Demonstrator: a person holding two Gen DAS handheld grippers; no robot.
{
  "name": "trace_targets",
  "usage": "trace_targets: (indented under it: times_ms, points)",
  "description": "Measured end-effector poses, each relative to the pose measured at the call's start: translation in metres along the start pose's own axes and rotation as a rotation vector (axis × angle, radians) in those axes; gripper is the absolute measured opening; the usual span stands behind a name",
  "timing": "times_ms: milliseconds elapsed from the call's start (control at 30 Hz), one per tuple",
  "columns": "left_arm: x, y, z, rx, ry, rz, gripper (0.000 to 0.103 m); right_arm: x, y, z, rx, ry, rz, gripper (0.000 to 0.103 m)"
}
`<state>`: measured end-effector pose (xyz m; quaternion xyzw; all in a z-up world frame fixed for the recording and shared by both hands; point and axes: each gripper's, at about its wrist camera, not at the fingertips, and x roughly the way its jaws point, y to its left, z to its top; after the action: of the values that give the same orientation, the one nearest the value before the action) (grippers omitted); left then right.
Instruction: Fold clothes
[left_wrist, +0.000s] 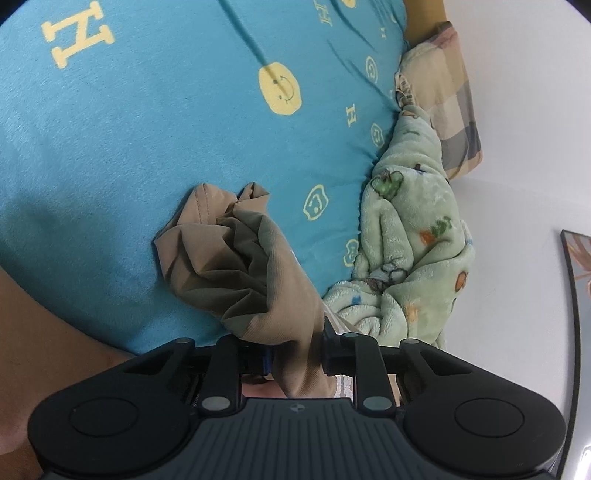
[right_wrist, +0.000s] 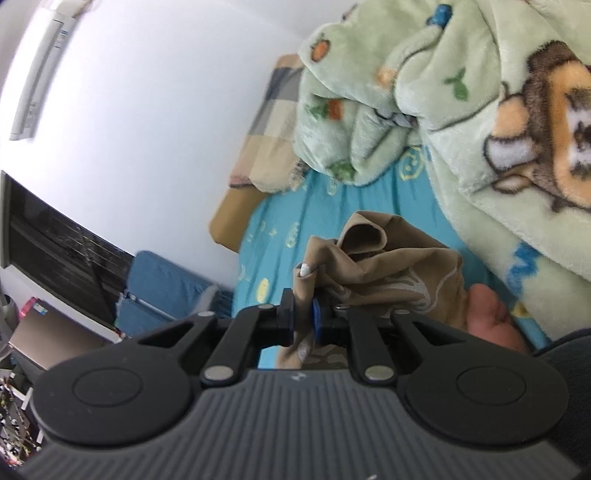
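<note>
A crumpled tan garment hangs bunched over the blue bed sheet. My left gripper is shut on one part of it, with cloth filling the gap between the fingers. In the right wrist view the same tan garment, with a pale printed pattern, is pinched by my right gripper, which is shut on a fold of it. The rest of the garment bunches up in front of both grippers.
A green fleece blanket with cartoon prints lies heaped on the bed, also in the right wrist view. A checked pillow sits by the white wall. A person's foot rests on the blue sheet.
</note>
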<state>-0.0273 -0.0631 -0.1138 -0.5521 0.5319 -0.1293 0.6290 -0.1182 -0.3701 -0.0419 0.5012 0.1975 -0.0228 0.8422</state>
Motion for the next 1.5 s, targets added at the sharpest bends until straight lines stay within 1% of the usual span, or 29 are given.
trace_targets:
  times_ms: [67, 100, 133, 167, 200, 233, 267, 367, 400, 433, 467, 500, 600, 667, 733, 800, 867, 933, 967, 1033, 1100, 1133, 1167, 1233, 1300, 1333, 1400, 1433, 1500]
  points:
    - [-0.001, 0.001, -0.001, 0.004, 0.000, 0.005, 0.024, 0.001, -0.002, 0.004, 0.018, 0.034, -0.026, 0.015]
    - [-0.001, 0.002, -0.001, 0.004, 0.002, 0.004, 0.024, 0.003, -0.002, 0.005, 0.027, 0.062, -0.041, 0.020]
    - [-0.001, 0.003, -0.001, 0.005, 0.005, 0.003, 0.023, 0.005, -0.003, 0.006, 0.035, 0.091, -0.057, 0.033]
    - [-0.001, 0.004, -0.001, 0.005, 0.008, 0.002, 0.023, 0.008, -0.003, 0.006, 0.046, 0.121, -0.068, 0.045]
    - [-0.001, 0.005, -0.001, 0.006, 0.011, 0.001, 0.023, 0.011, -0.003, 0.005, 0.044, 0.142, -0.072, 0.070]
    - [-0.002, 0.005, -0.002, 0.011, 0.011, 0.000, 0.023, 0.014, -0.002, 0.005, 0.041, 0.162, -0.075, 0.082]
    - [-0.002, 0.005, -0.002, 0.016, 0.011, 0.000, 0.023, 0.017, -0.001, 0.004, 0.038, 0.183, -0.078, 0.082]
    - [-0.003, 0.009, -0.002, 0.012, 0.016, -0.005, 0.022, 0.023, 0.002, 0.002, 0.008, 0.159, -0.167, 0.081]
    - [-0.003, 0.009, -0.002, 0.010, 0.018, -0.005, 0.022, 0.027, 0.002, 0.002, 0.002, 0.154, -0.205, 0.065]
    - [-0.004, 0.009, -0.002, 0.014, 0.018, -0.004, 0.022, 0.030, 0.000, 0.001, 0.003, 0.151, -0.234, 0.038]
    - [-0.005, 0.007, -0.002, 0.020, 0.015, -0.003, 0.022, 0.030, 0.001, 0.001, 0.000, 0.133, -0.227, 0.025]
    - [-0.004, 0.006, -0.002, 0.021, 0.019, -0.003, 0.021, 0.030, 0.001, 0.001, -0.003, 0.115, -0.220, 0.019]
    - [-0.004, -0.011, -0.004, 0.050, 0.022, -0.003, 0.021, 0.029, 0.002, 0.004, 0.006, 0.064, -0.192, 0.017]
    - [-0.002, -0.031, 0.000, 0.074, 0.018, -0.005, 0.021, 0.027, 0.002, 0.011, 0.037, 0.031, -0.167, 0.017]
    - [0.004, -0.062, 0.002, 0.123, 0.015, 0.000, 0.021, 0.028, 0.006, 0.028, 0.052, 0.016, -0.147, 0.017]
    - [0.018, -0.100, 0.003, 0.186, 0.027, -0.003, 0.021, 0.027, 0.010, 0.057, 0.055, -0.010, -0.123, 0.017]
    - [0.040, -0.146, 0.001, 0.257, 0.048, -0.010, 0.021, 0.027, 0.013, 0.089, 0.053, -0.040, -0.101, 0.017]
    - [0.072, -0.200, -0.002, 0.333, 0.069, -0.024, 0.021, 0.025, 0.018, 0.135, 0.054, -0.076, -0.073, 0.017]
    - [0.088, -0.228, -0.004, 0.370, 0.082, -0.038, 0.021, 0.022, 0.024, 0.160, 0.024, -0.106, -0.057, 0.017]
    - [0.116, -0.283, -0.013, 0.439, 0.106, -0.124, 0.021, 0.015, 0.038, 0.210, -0.038, -0.167, -0.026, 0.017]
    - [0.138, -0.338, -0.027, 0.557, 0.126, -0.237, 0.022, -0.004, 0.058, 0.254, -0.144, -0.278, 0.013, 0.017]
    - [0.148, -0.362, -0.035, 0.619, 0.134, -0.296, 0.022, -0.014, 0.066, 0.268, -0.204, -0.338, 0.015, 0.017]
    - [0.157, -0.378, -0.043, 0.662, 0.135, -0.344, 0.022, -0.023, 0.074, 0.281, -0.263, -0.399, 0.015, 0.017]
    - [0.179, -0.389, -0.056, 0.742, 0.122, -0.371, 0.022, -0.034, 0.078, 0.297, -0.328, -0.482, -0.007, 0.018]
    - [0.201, -0.399, -0.069, 0.822, 0.109, -0.395, 0.022, -0.034, 0.061, 0.298, -0.328, -0.503, -0.058, 0.019]
    - [0.213, -0.393, -0.073, 0.867, 0.110, -0.387, 0.022, -0.033, 0.053, 0.298, -0.328, -0.513, -0.084, 0.019]
    - [0.237, -0.366, -0.079, 0.946, 0.125, -0.331, 0.022, -0.024, 0.022, 0.286, -0.307, -0.483, -0.179, 0.019]
    - [0.250, -0.348, -0.081, 0.976, 0.138, -0.279, 0.022, -0.016, 0.005, 0.280, -0.290, -0.449, -0.229, 0.019]
    - [0.272, -0.311, -0.083, 1.016, 0.166, -0.174, 0.021, -0.004, -0.021, 0.262, -0.258, -0.376, -0.286, 0.020]
